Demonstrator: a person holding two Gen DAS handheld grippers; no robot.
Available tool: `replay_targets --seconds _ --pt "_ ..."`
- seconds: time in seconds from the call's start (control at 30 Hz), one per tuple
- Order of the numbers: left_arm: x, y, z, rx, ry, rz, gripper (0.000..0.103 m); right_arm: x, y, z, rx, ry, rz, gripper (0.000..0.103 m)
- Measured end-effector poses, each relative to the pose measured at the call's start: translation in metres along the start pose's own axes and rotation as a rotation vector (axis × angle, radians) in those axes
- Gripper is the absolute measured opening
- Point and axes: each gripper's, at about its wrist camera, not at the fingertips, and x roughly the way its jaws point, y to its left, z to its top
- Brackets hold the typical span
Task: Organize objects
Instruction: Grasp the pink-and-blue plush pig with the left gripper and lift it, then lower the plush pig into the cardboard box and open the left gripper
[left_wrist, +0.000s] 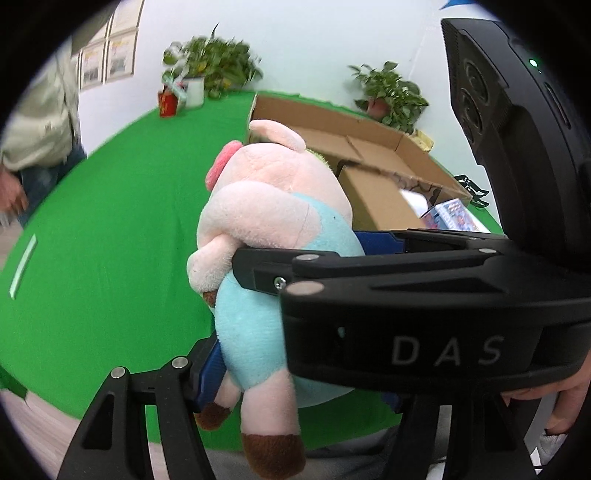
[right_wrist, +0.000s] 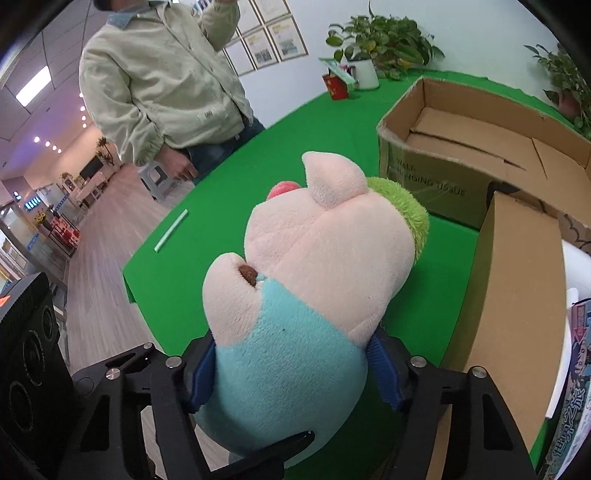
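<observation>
A plush pig, pink with a light blue body and a green tuft, hangs above the green table. My left gripper is shut on its lower body, one blue pad pressing its left side; the other finger is mostly hidden behind my right gripper, which reaches in from the right and clamps the pig's middle. In the right wrist view the plush pig fills the centre, and my right gripper has both blue pads pressed into the blue body. The left gripper's black body shows at the lower left.
An open cardboard box stands behind the pig, with a smaller brown box and a printed game box to its right. A pale green strip lies on the green cloth. A person in a pale jacket stands at the table's far edge. Potted plants line the wall.
</observation>
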Motion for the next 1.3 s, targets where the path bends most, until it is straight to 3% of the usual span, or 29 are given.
replay_targets --seconds 0.17,0.37,0.6,0.77,0.93,1.07,1.3 --pt "-0.014 -0.015 0.032 0.088 -0.096 -0.005 0.067 -0.045 -0.006 0.025 -0.019 -0.155 -0.036 0.063" --pt "-0.023 -0.032 0.095 0.169 -0.232 -0.054 0.067 -0.102 -0.024 0.072 -0.053 -0.328 -0.122 0.063" --pt "-0.010 -0.037 0.177 0.188 -0.318 -0.111 0.067 -0.148 -0.057 0.144 -0.091 -0.433 -0.198 0.063" --pt "0.015 -0.025 0.230 0.155 -0.297 -0.110 0.067 -0.152 -0.067 0.204 -0.099 -0.378 -0.202 0.063" --pt "0.053 0.002 0.256 0.095 -0.208 -0.101 0.067 -0.106 -0.079 0.265 -0.068 -0.275 -0.171 0.063" --pt "0.082 0.017 0.257 0.057 -0.117 -0.088 0.067 -0.065 -0.116 0.278 -0.016 -0.206 -0.127 0.063" --pt "0.133 0.040 0.244 0.013 -0.003 -0.089 0.067 0.000 -0.161 0.263 0.033 -0.102 -0.103 0.063"
